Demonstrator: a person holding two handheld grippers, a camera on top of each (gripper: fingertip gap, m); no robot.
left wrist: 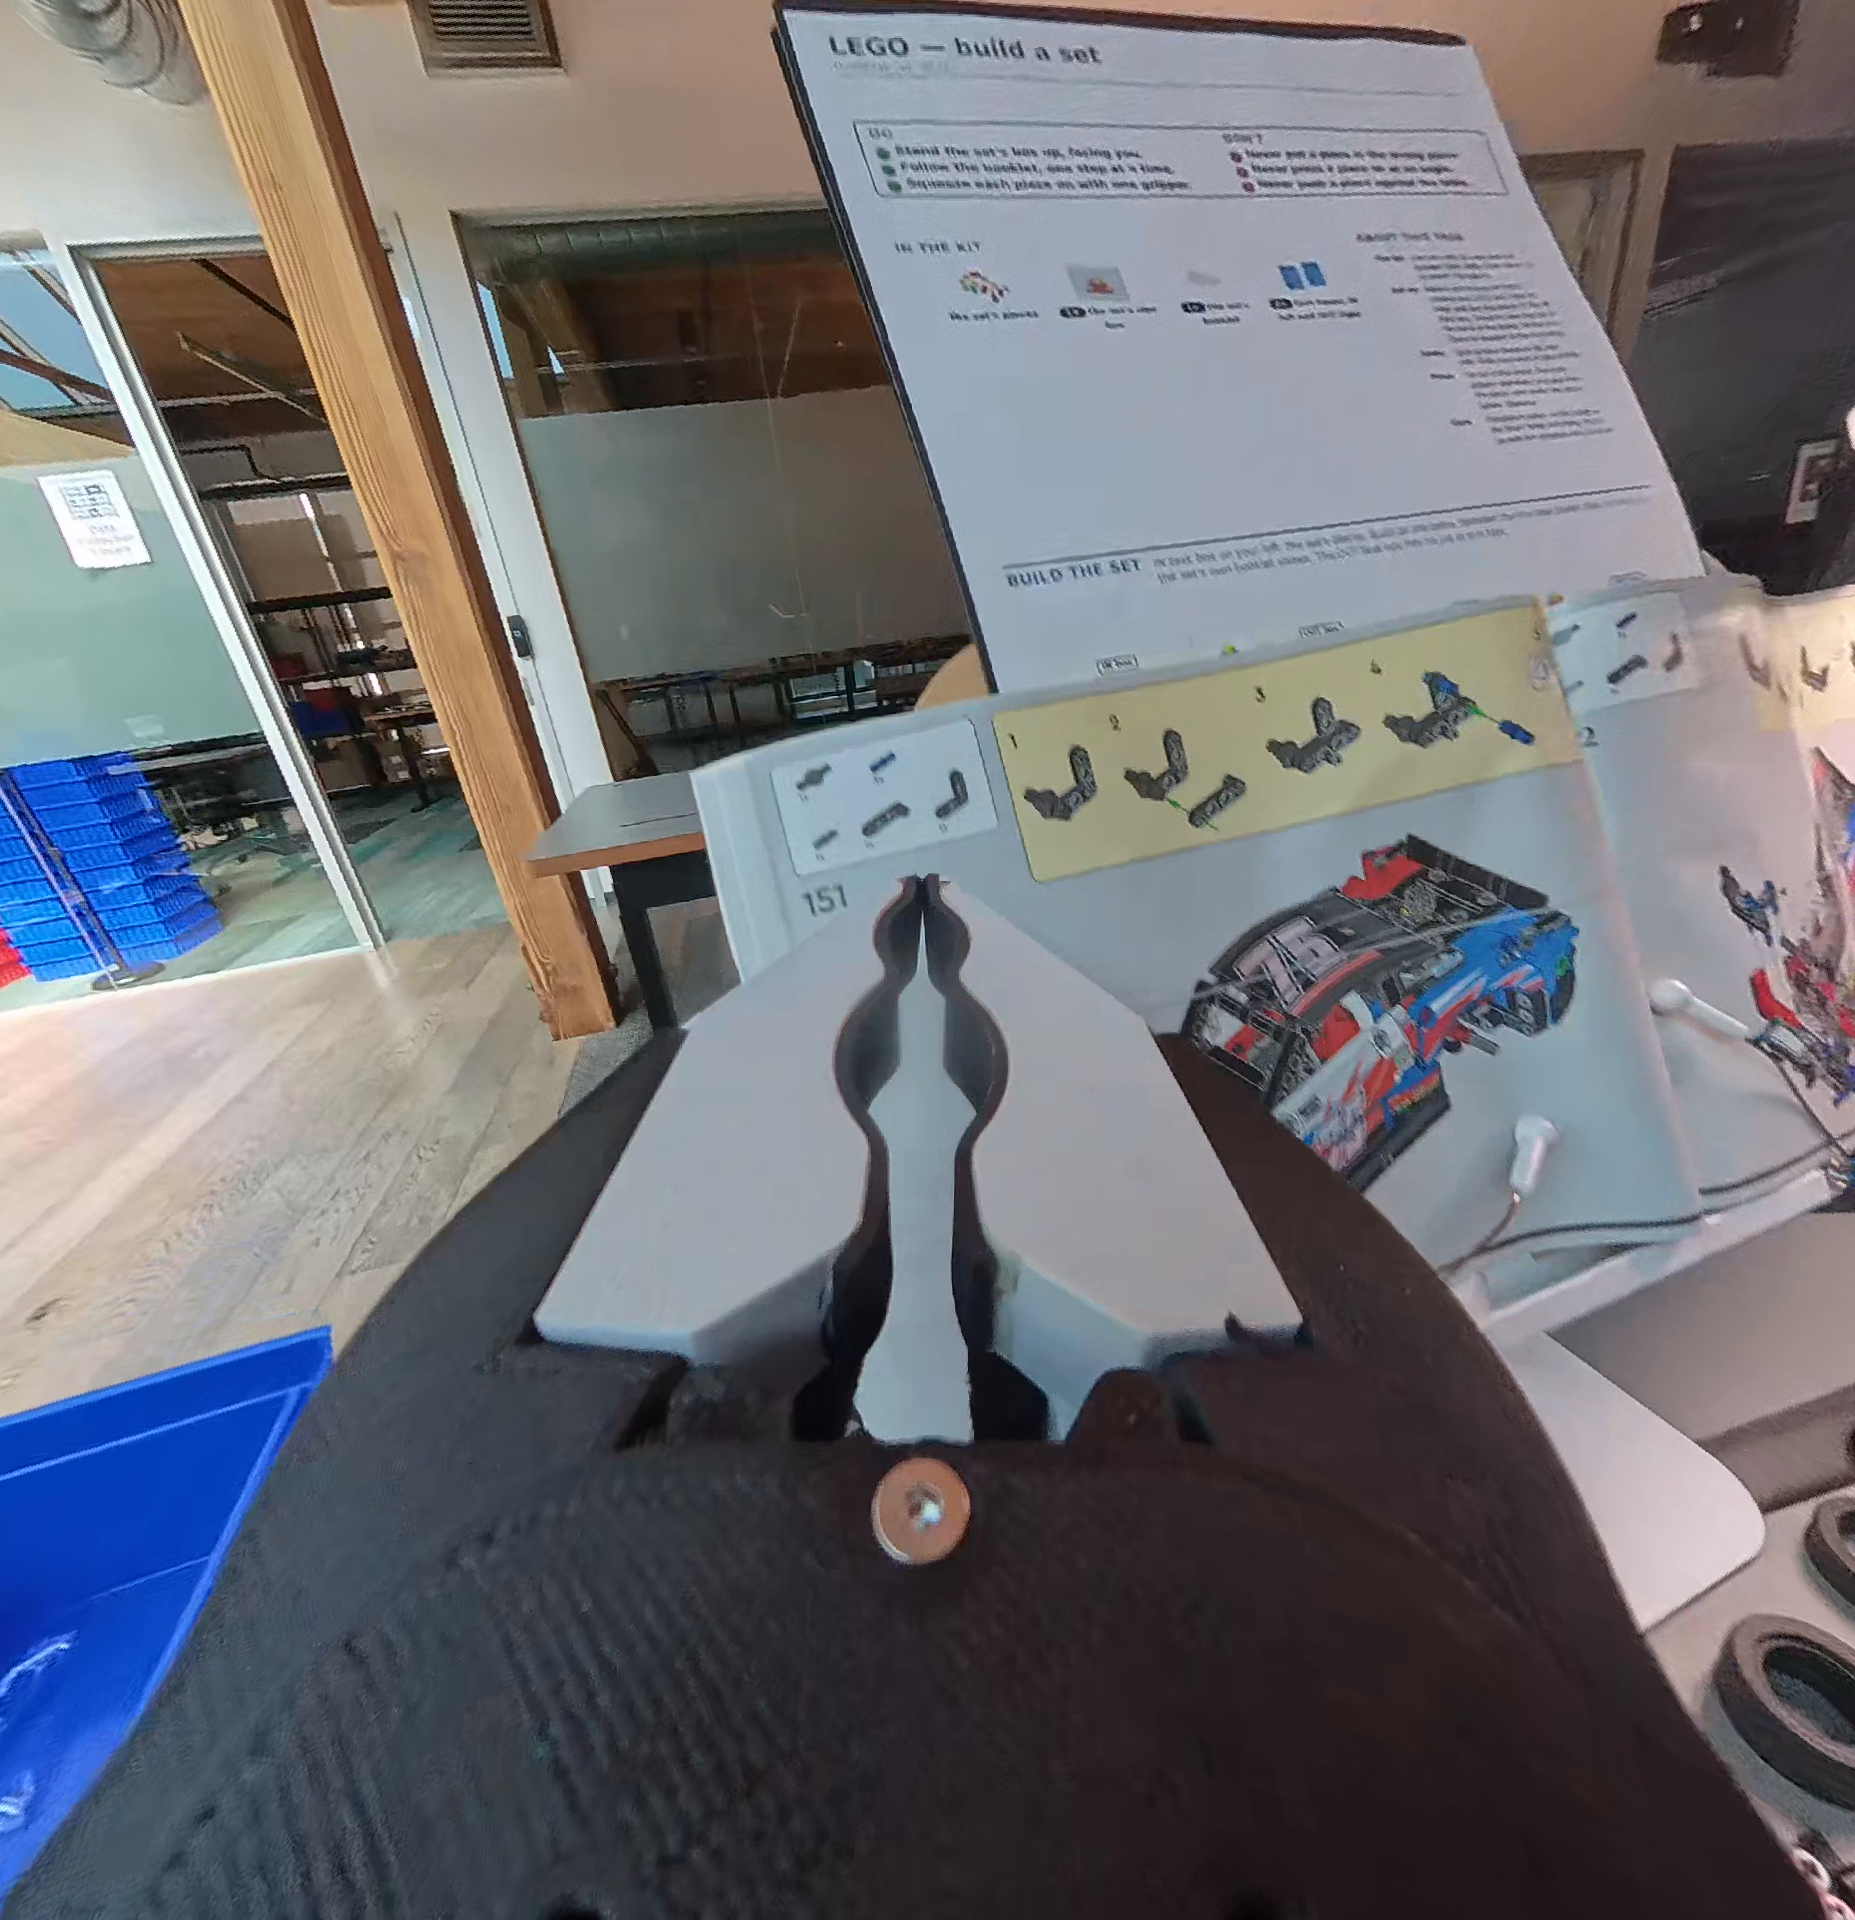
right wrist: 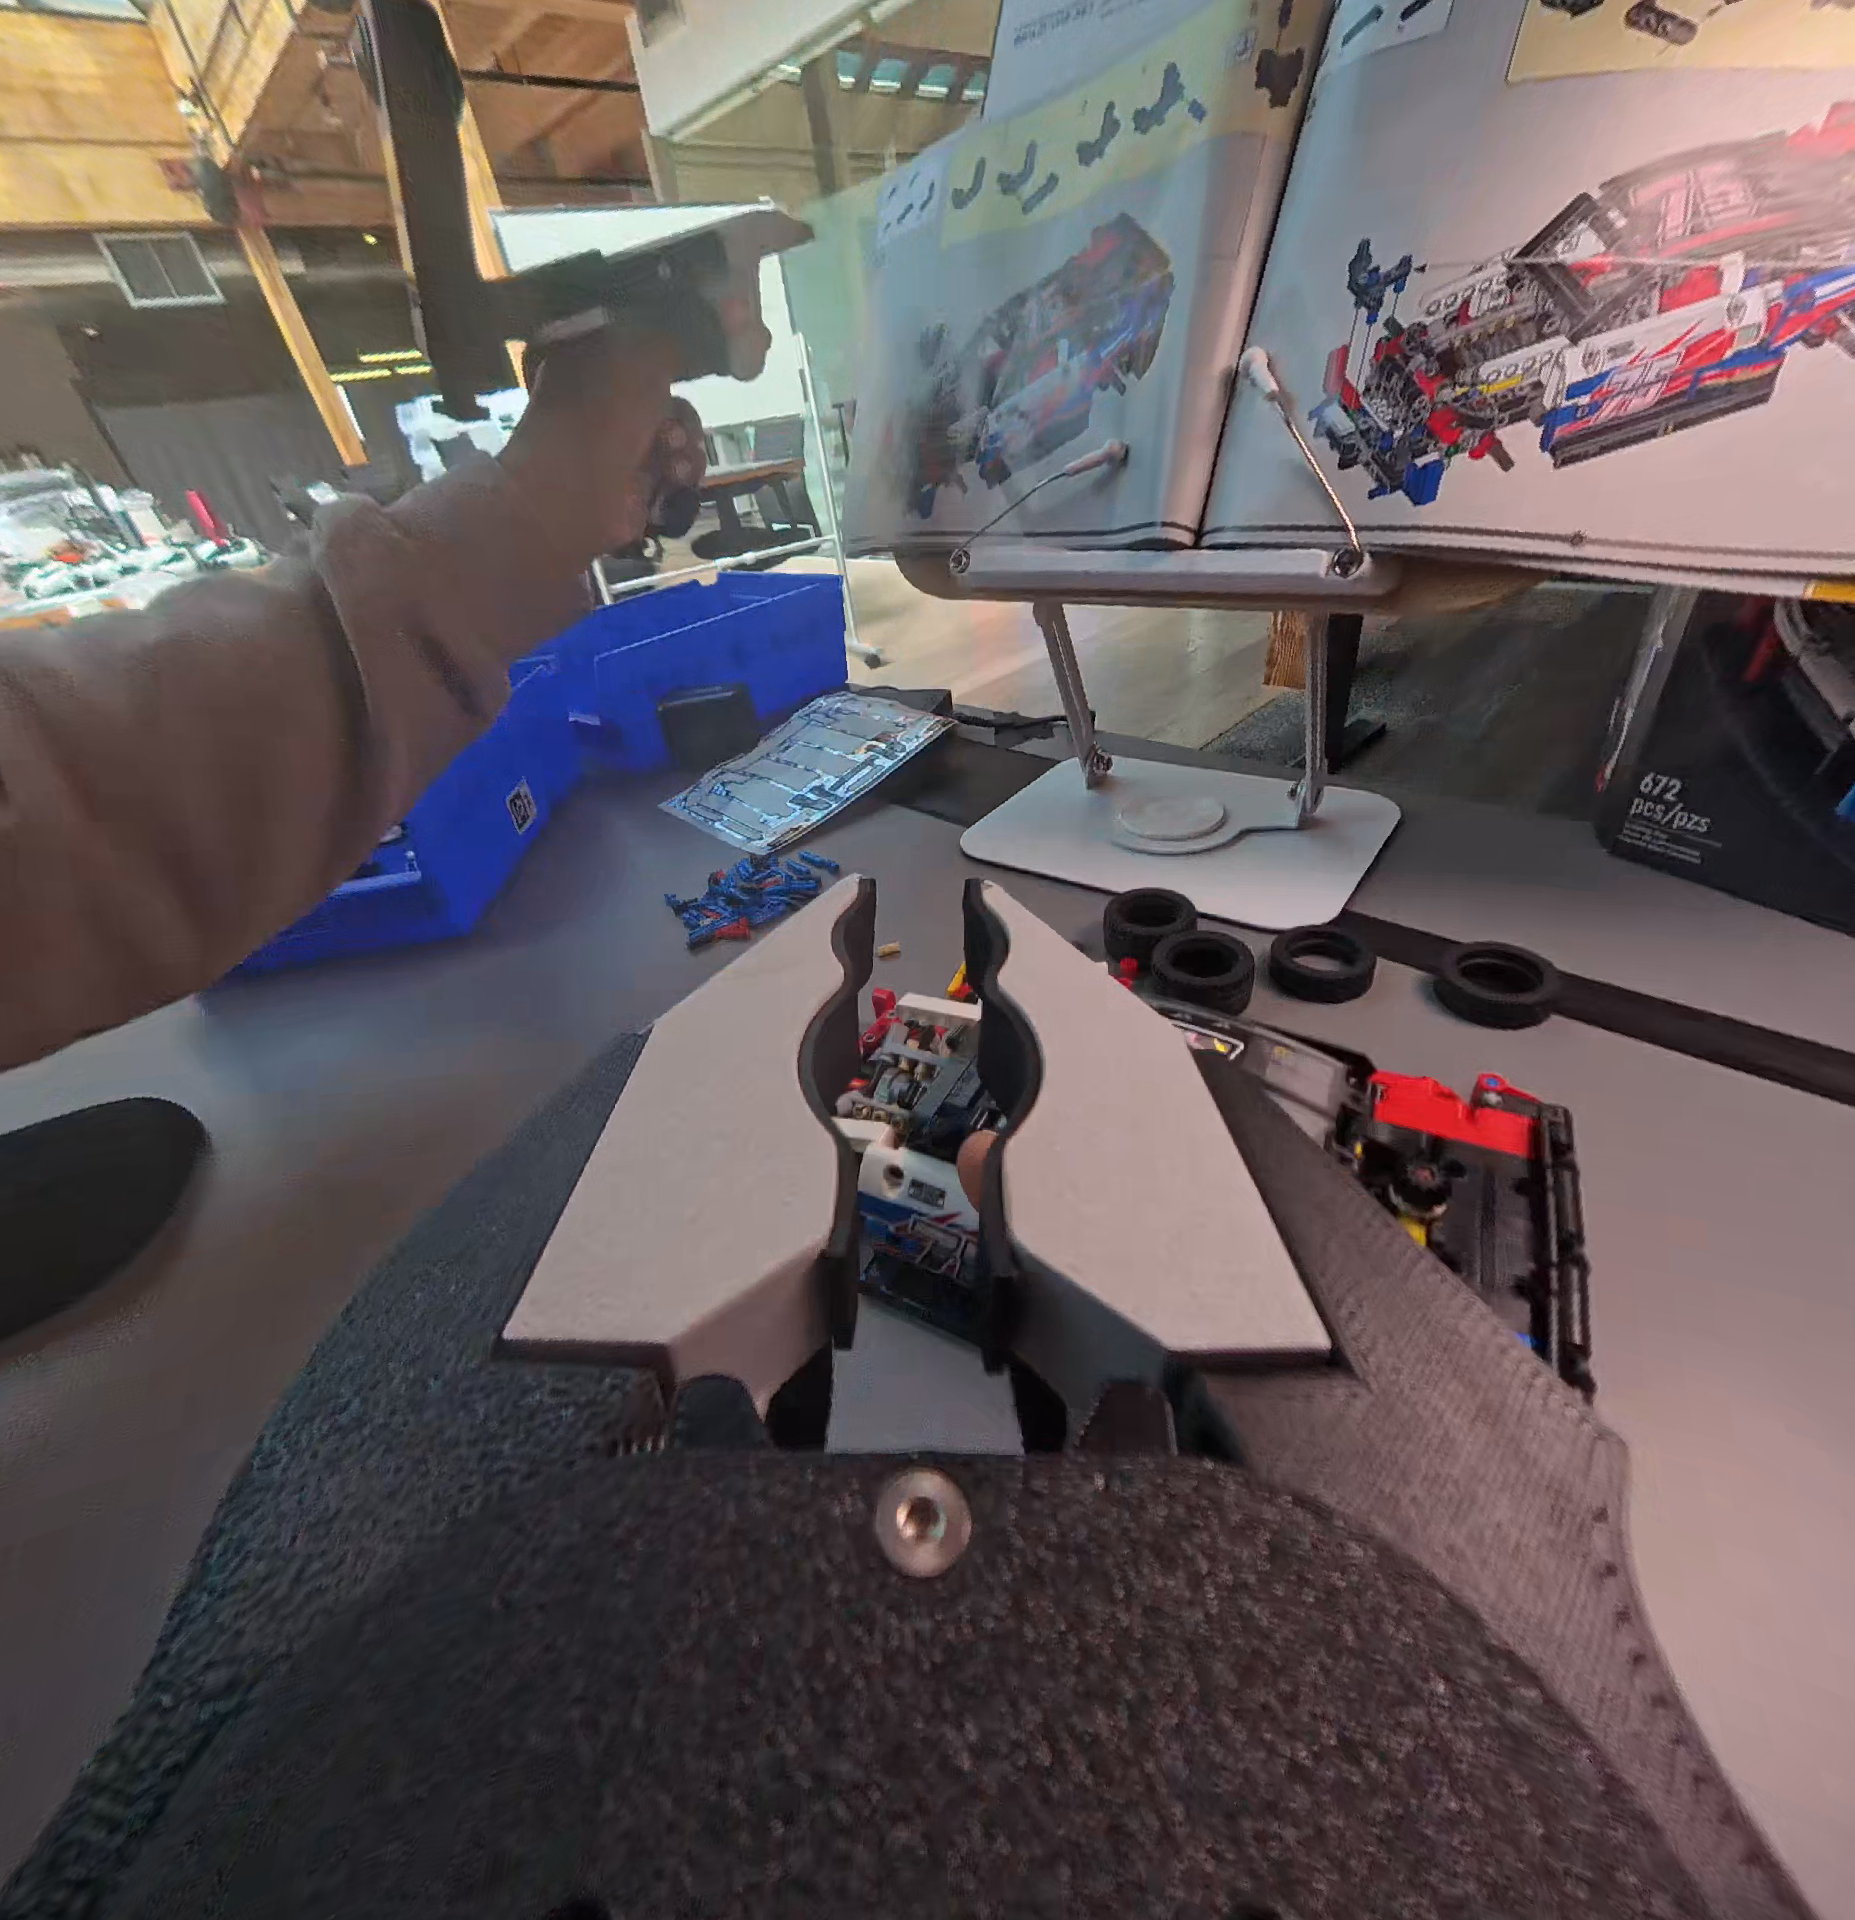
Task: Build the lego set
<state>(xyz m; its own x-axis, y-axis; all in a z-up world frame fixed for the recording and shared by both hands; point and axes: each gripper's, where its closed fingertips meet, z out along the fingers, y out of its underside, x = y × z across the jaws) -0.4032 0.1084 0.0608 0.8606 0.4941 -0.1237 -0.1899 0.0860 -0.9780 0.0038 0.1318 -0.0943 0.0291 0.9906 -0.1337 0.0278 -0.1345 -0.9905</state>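
Left tongs (left wrist: 923,883) are up in the air, tips pressed together with nothing between them, pointing at the open instruction booklet (left wrist: 1266,935) on its stand. Behind the booklet leans a white printed sheet (left wrist: 1214,312), and a wooden post (left wrist: 383,499) and glass partitions fill the room beyond. A blue bin (left wrist: 102,1538) cuts into the lower left corner, only partly seen.

Over to the right wrist view: right tongs (right wrist: 918,894) are spread, hovering low over the partly built lego car (right wrist: 1453,1164), which lies on the grey worktop (right wrist: 383,1039). Most of the car hides under the grey fingers and textured black body; only a strip shows in the gap and a red-and-black section to the right. Four black rubber tyres (right wrist: 1203,966) sit in a loose row just beyond, near the flat white base of the metal book stand (right wrist: 1183,831). A scatter of small blue and red pins (right wrist: 746,899) lies left of the tips, with a sticker sheet (right wrist: 809,769) behind it beside the blue bin. The set's dark box (right wrist: 1733,769) stands far right, cut off by the edge. A sleeved arm (right wrist: 227,727) crosses the left side, blurred, holding the other tool aloft.
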